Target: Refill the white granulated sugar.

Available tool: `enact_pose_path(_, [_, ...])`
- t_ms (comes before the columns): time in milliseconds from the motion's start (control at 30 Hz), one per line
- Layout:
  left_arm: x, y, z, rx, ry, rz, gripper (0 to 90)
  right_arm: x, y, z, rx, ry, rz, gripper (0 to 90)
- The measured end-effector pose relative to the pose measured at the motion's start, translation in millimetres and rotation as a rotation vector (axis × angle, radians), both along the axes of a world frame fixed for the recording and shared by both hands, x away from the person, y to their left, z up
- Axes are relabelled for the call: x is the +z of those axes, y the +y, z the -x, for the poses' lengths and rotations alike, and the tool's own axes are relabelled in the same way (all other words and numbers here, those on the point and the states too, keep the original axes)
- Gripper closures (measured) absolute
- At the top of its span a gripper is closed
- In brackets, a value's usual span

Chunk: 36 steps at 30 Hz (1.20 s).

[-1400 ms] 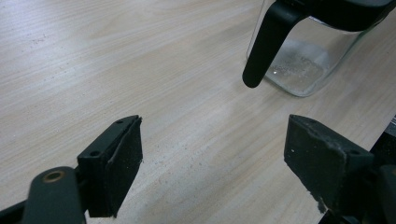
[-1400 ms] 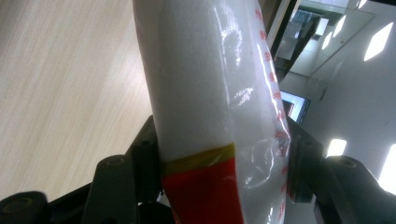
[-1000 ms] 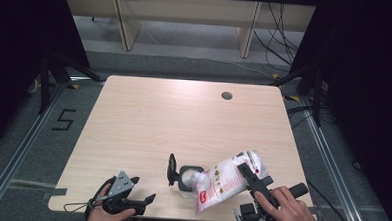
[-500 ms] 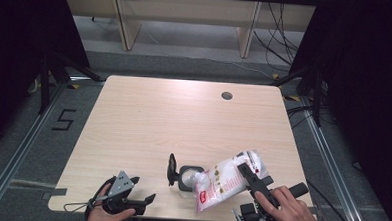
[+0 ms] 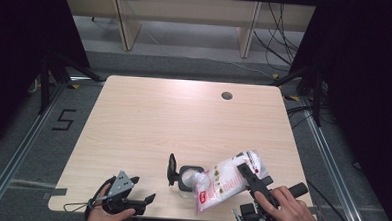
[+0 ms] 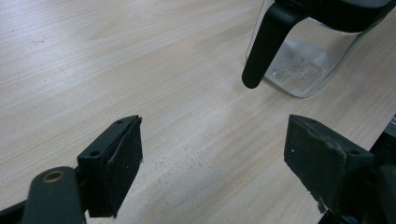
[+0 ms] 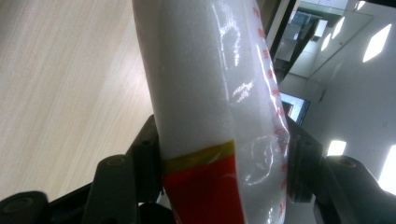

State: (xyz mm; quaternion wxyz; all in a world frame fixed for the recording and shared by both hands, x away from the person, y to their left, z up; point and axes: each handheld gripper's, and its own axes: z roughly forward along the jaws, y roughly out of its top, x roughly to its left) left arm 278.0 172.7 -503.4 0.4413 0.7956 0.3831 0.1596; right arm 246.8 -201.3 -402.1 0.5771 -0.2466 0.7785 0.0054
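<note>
table of pale wood, grey floor

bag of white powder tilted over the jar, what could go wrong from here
The clear plastic bag of white powder with red print, clamped in the right hand-held gripper, leans its corner over the small clear glass jar with black flip lid: powder may miss the narrow mouth. The left hand-held gripper stands open, apart from the jar, so a nudge could tip it.

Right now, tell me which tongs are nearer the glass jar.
Right. The right tongs hold the white bag tipped at the glass jar, its corner over the mouth; the left tongs rest open on the table, off to the jar's left.
</note>
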Motion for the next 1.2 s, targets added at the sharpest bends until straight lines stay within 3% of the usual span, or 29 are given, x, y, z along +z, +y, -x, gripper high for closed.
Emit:
enact_pose_path(133, [0.6, 1.2, -1.5, -0.016, -0.019, -0.016, 18.8, -1.5, -1.1, 0.2, -0.010, 0.008, -0.018, 44.9])
enact_pose_path(167, [0.3, 0.9, -1.1, -0.014, -0.014, -0.011, 18.8, -3.7, -2.2, 0.2, -0.012, 0.009, -0.045, 45.0])
enact_pose_path(233, [-0.3, 0.0, -1.2, -0.011, -0.012, 0.007, 18.8, -2.5, -1.7, -0.2, -0.003, 0.004, -0.032, 45.0])
enact_pose_path(333, [0.0, 0.0, 0.1, 0.002, 0.000, 0.002, 18.8, -2.6, -1.3, -0.3, 0.000, 0.009, -0.020, 45.0])
enact_pose_path(433, [0.1, 0.3, -0.9, -0.009, -0.014, 0.001, 18.8, -2.2, -0.1, -1.1, 0.010, 0.006, -0.008, 45.1])
enact_pose_path(533, [0.5, 1.3, -1.6, -0.016, -0.017, -0.017, 18.8, -2.2, -0.1, -0.9, 0.007, 0.007, -0.017, 45.1])
enact_pose_path(667, [0.1, -0.1, 0.2, 0.000, -0.002, 0.004, 18.8, -4.2, -1.8, -0.3, -0.002, 0.011, -0.039, 45.1])
enact_pose_path(700, [0.0, 0.1, -1.1, -0.010, -0.017, 0.005, 18.8, -4.3, -1.9, -0.8, -0.001, 0.012, -0.040, 45.2])
enact_pose_path(767, [0.2, 0.4, -0.4, -0.003, -0.004, 0.002, 18.8, -3.7, -1.7, -0.9, -0.002, 0.019, -0.024, 45.3])
enact_pose_path(900, [0.1, 0.4, -0.1, -0.003, -0.002, 0.008, 18.8, -4.0, -2.1, -2.3, 0.013, 0.011, -0.037, 45.3])
enact_pose_path(933, [-0.4, -0.8, 0.1, 0.003, -0.002, 0.027, 18.8, -4.4, -2.3, -2.3, 0.011, 0.010, -0.037, 45.4])
enact_pose_path(967, [0.3, 0.6, -0.4, -0.009, -0.008, 0.004, 18.8, -3.6, -2.3, -1.7, 0.004, 0.018, -0.025, 45.4])
enact_pose_path(1033, [-0.4, -0.3, -0.1, -0.001, -0.001, 0.015, 18.8, -3.6, -2.3, -1.4, 0.000, 0.017, -0.026, 45.4])
enact_pose_path(1100, [0.5, 1.0, -1.1, -0.014, -0.014, -0.008, 18.8, -3.5, -2.1, -1.6, 0.002, 0.016, -0.024, 45.4])
enact_pose_path(1200, [-0.3, -0.1, -0.4, -0.003, -0.002, 0.013, 18.8, -3.3, -2.2, -1.6, 0.003, 0.017, -0.023, 45.5])
